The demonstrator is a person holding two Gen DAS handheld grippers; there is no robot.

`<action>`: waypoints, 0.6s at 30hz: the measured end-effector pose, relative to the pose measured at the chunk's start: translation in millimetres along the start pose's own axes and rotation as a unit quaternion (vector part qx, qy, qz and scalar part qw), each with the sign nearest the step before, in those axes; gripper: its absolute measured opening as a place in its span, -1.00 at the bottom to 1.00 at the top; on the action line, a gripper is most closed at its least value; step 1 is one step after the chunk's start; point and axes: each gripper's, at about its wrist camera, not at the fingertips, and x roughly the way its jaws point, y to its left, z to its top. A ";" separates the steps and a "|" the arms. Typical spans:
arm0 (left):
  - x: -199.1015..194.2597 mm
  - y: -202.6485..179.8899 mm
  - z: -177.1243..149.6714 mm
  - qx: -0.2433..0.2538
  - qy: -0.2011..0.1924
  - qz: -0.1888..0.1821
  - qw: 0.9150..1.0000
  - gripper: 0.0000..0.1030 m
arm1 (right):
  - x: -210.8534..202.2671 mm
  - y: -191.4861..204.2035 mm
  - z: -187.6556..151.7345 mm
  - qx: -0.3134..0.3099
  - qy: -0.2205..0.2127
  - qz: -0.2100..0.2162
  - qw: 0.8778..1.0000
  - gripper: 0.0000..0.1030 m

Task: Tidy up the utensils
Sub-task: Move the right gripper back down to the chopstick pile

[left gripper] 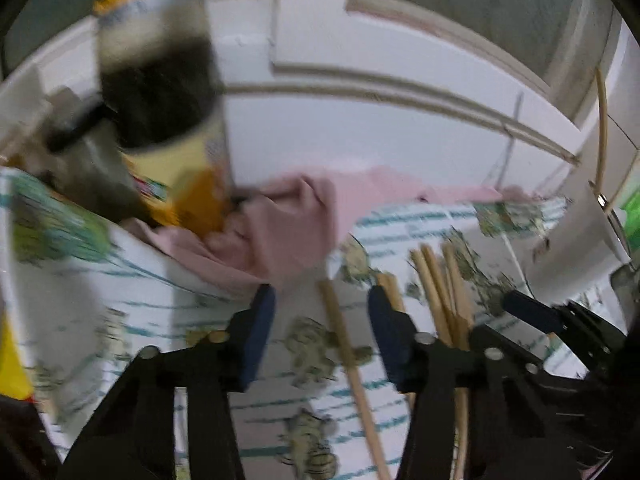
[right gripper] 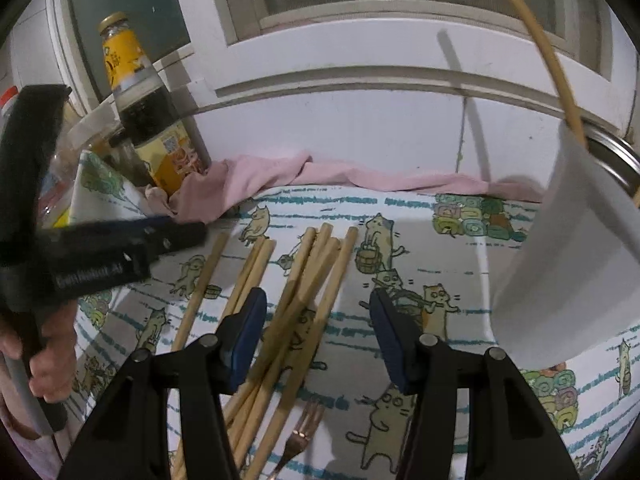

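Several wooden chopsticks (right gripper: 304, 280) lie in a loose bundle on the cat-print cloth (right gripper: 440, 240), with a metal fork (right gripper: 298, 436) beside them at the near edge. My right gripper (right gripper: 318, 332) is open and empty just above the bundle. A white cup (right gripper: 568, 248) at the right holds one chopstick (right gripper: 536, 40) upright. In the left wrist view my left gripper (left gripper: 322, 332) is open and empty, with one chopstick (left gripper: 348, 360) lying between its fingers and more chopsticks (left gripper: 440, 288) to the right. The left gripper also shows in the right wrist view (right gripper: 176, 236).
A dark sauce bottle with a yellow label (right gripper: 148, 112) stands at the back left, blurred in the left wrist view (left gripper: 168, 92). A pink cloth (right gripper: 320, 176) lies along the white window wall (right gripper: 360, 128). A metal pot rim (right gripper: 616, 156) sits behind the cup.
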 end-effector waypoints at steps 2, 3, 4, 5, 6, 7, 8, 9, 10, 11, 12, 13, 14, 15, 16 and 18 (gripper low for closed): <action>6.9 -3.2 -2.5 0.003 0.012 -0.004 1.000 -0.34 | 3.9 3.0 0.5 -0.005 0.004 -0.001 1.000 -0.08; 10.7 -4.7 -3.3 0.007 0.016 0.003 1.000 -0.37 | 5.9 4.7 0.4 -0.008 0.007 0.000 1.000 -0.12; 14.4 -6.3 -3.8 0.011 0.020 0.008 1.000 -0.40 | 7.0 5.7 0.4 -0.010 0.009 0.001 1.000 -0.14; 16.6 -6.9 -4.5 0.014 0.025 0.012 1.000 -0.41 | 8.3 6.7 0.2 -0.011 0.010 0.002 1.000 -0.15; 19.0 -7.7 -5.9 0.014 0.034 0.012 0.999 -0.42 | 9.0 6.9 -0.1 -0.009 0.010 0.003 1.000 -0.15; 19.5 -8.9 -7.1 0.014 0.039 0.013 0.999 -0.43 | 9.2 6.4 0.0 -0.007 0.011 0.005 1.000 -0.15; 18.5 -11.2 -7.8 0.019 0.038 0.017 0.999 -0.52 | 9.8 5.4 0.1 -0.005 0.012 0.006 1.000 -0.18; 19.8 -14.1 -8.4 0.024 0.043 0.015 0.999 -0.53 | 11.2 4.6 0.2 -0.003 0.015 0.008 1.000 -0.27; 20.5 -16.2 -9.0 0.028 0.042 0.016 0.999 -0.53 | 12.9 3.7 0.3 -0.002 0.020 0.010 1.000 -0.41; 20.9 -17.4 -9.1 0.029 0.041 0.021 0.999 -0.58 | 14.1 3.3 0.4 0.000 0.024 0.012 1.000 -0.47; 21.3 -17.9 -8.8 0.030 0.040 0.026 0.998 -0.61 | 15.9 2.0 0.2 0.003 0.029 0.017 0.999 -0.57; 22.2 -18.1 -6.9 0.031 0.038 0.031 0.998 -0.69 | 16.3 1.5 0.0 0.006 0.029 0.018 0.999 -0.63; 22.5 -18.8 -7.1 0.031 0.036 0.032 0.998 -0.79 | 15.9 0.7 0.1 0.007 0.028 0.019 0.999 -0.68; 22.6 -18.9 -7.4 0.031 0.035 0.028 0.999 -0.80 | 14.2 -0.2 0.5 0.008 0.026 0.021 0.999 -0.76; 22.4 -19.5 -7.7 0.034 0.036 0.024 0.998 -0.82 | 12.7 -1.2 0.5 0.011 0.026 0.025 0.999 -0.81; 23.2 -20.1 -8.8 0.039 0.042 0.004 0.998 -0.87 | 9.2 -4.4 0.1 0.019 0.029 0.040 0.999 -0.86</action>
